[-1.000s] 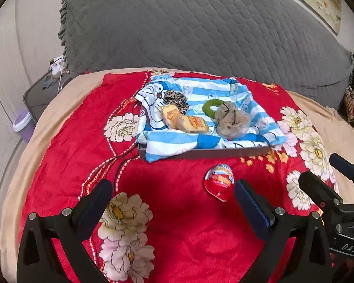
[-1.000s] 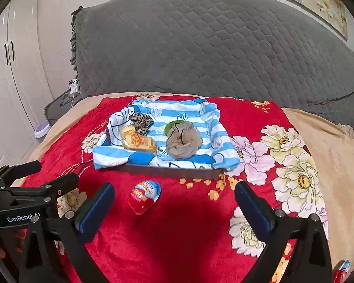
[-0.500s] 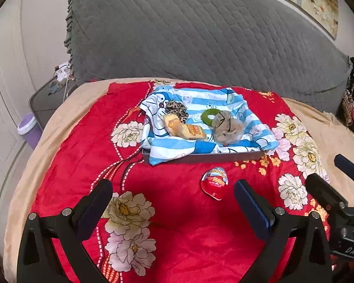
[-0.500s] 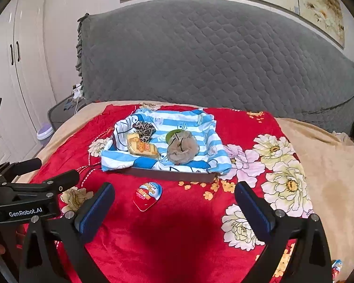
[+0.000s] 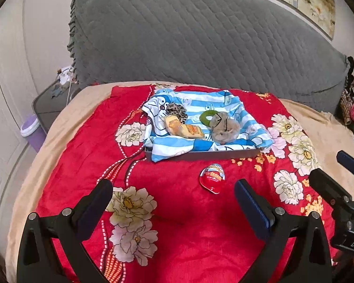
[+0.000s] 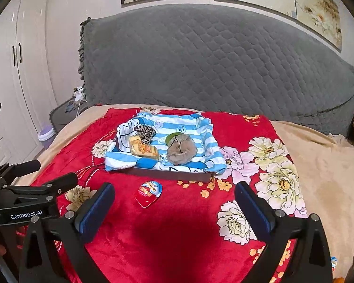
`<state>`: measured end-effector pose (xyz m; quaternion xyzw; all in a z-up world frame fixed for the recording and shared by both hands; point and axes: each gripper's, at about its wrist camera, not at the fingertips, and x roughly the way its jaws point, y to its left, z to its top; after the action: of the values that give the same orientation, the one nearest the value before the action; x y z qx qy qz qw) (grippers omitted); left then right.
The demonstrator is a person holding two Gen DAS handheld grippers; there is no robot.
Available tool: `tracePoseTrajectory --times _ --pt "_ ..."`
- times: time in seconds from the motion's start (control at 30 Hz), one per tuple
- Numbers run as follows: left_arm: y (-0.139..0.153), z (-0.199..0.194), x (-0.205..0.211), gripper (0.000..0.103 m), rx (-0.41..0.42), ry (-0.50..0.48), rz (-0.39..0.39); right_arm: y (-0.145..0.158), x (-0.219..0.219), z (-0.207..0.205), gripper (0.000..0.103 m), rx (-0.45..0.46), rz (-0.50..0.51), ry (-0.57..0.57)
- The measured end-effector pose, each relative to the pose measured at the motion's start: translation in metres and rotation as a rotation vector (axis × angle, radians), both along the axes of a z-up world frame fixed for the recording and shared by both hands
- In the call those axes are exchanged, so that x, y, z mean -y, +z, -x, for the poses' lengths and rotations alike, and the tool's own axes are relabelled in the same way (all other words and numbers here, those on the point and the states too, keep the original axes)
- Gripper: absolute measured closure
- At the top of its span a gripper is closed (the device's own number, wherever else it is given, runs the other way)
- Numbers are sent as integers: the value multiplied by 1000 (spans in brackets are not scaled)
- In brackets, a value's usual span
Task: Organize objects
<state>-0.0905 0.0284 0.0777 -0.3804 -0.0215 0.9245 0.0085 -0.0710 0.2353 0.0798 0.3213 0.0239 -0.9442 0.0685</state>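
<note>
A red egg-shaped candy pack point(image 5: 212, 177) lies on the red flowered blanket, just in front of a dark tray point(image 5: 200, 156) lined with a blue-striped cloth; it also shows in the right wrist view point(image 6: 148, 193). In the tray lie a yellow snack pack point(image 5: 184, 129), a leopard scrunchie point(image 5: 177, 112), a green ring point(image 5: 206, 117) and a brown fuzzy scrunchie point(image 5: 224, 128). My left gripper point(image 5: 173, 197) is open and empty, well short of the egg. My right gripper point(image 6: 174, 199) is open and empty, above the blanket near the egg.
A grey quilted headboard point(image 6: 212, 66) stands behind the bed. A bedside table point(image 5: 49, 103) and a purple bin point(image 5: 31, 129) are at the left, white wardrobes point(image 6: 18, 70) beyond. Clothes point(image 5: 352, 108) are piled at the far right. The tray shows in the right wrist view point(image 6: 167, 174).
Both grippers have drawn back and risen from the tray and egg, which look smaller and farther now. Both stay open. No object has moved.
</note>
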Motion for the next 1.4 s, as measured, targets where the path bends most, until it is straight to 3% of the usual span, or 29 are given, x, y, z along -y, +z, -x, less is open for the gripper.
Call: tracePoseTrajectory --times 0.53,0.8,1.4 --pt "1 -25 5 1 -17 12 13 -7 -2 -20 1 7 -2 -12" --pt "-4 -26 7 1 -16 16 9 -26 -4 -22 1 28 -3 -27" --pt "-56 -11 3 1 15 -3 27 -73 -3 -10 1 43 8 -20"
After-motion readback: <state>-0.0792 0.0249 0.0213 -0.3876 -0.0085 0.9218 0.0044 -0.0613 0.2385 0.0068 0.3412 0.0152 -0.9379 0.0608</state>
